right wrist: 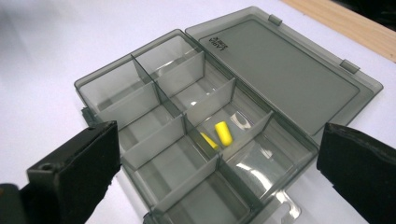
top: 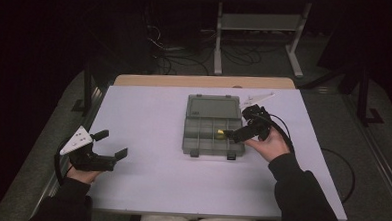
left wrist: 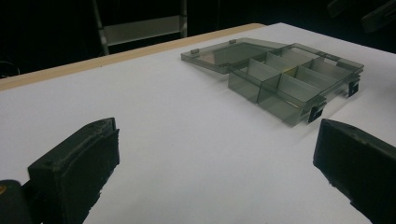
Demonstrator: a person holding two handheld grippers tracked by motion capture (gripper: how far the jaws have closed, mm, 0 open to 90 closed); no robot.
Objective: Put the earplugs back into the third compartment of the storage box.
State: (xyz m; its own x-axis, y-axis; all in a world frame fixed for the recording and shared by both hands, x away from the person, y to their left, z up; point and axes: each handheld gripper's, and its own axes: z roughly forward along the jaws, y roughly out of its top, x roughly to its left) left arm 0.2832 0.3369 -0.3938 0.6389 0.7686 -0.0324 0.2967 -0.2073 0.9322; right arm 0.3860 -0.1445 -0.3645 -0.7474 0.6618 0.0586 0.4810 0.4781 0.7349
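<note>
Earplugs (right wrist: 222, 134) in box (right wrist: 140, 88) compartment, beyond open jaws.

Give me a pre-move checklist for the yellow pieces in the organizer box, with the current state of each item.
1. Organizer box lid fully open, lying flat on the table: ok.
2. Yellow pieces inside one compartment, nothing between the jaws: ok.
3. Right gripper jaws wide apart above the box: ok.
4. Left gripper open, well left of the box, out of the way: ok.
5. Other compartments free of parts: ok as far as the right gripper view shows; the nearest corner is partly hidden.
6. Number of yellow pieces: two appear; whether more lie behind the divider, cannot tell.
</note>
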